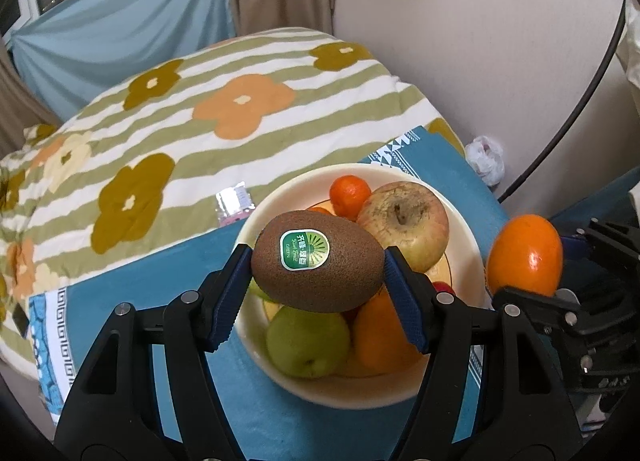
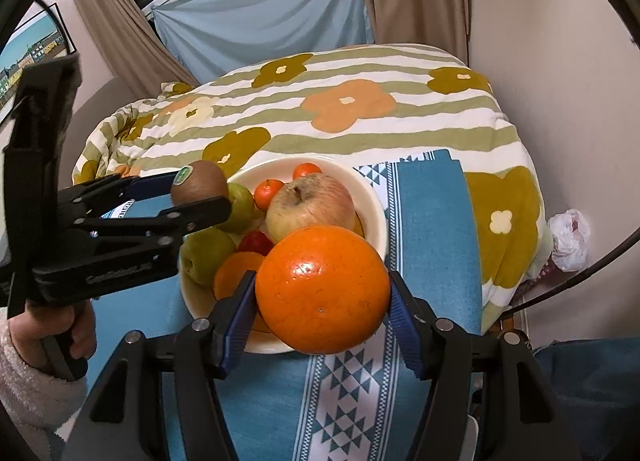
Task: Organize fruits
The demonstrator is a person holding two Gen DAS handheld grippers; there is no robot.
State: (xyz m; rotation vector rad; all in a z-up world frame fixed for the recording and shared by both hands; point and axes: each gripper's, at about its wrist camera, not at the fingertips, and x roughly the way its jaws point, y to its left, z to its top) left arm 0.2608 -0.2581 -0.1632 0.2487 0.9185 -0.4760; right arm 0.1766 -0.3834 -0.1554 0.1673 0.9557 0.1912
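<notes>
My left gripper point(image 1: 318, 261) is shut on a brown kiwi point(image 1: 316, 259) with a green sticker, held above the cream bowl point(image 1: 472, 245). My right gripper point(image 2: 322, 297) is shut on a large orange point(image 2: 322, 289), held over the bowl's point(image 2: 372, 197) near right rim. The orange also shows at the right of the left wrist view point(image 1: 524, 255), and the kiwi at the left of the right wrist view point(image 2: 200, 183). The bowl holds an apple point(image 2: 310, 203), green pears point(image 1: 306, 341), small mandarins point(image 1: 348, 191), an orange point(image 1: 380, 337) and a red fruit point(image 2: 256, 243).
The bowl stands on a blue patterned cloth point(image 2: 432, 221) over a striped flowered blanket point(image 1: 200, 109). A small shiny packet point(image 1: 234, 201) lies beside the bowl. A crumpled white plastic bag point(image 2: 568, 239) lies by the wall. Curtains and a blue sheet hang behind.
</notes>
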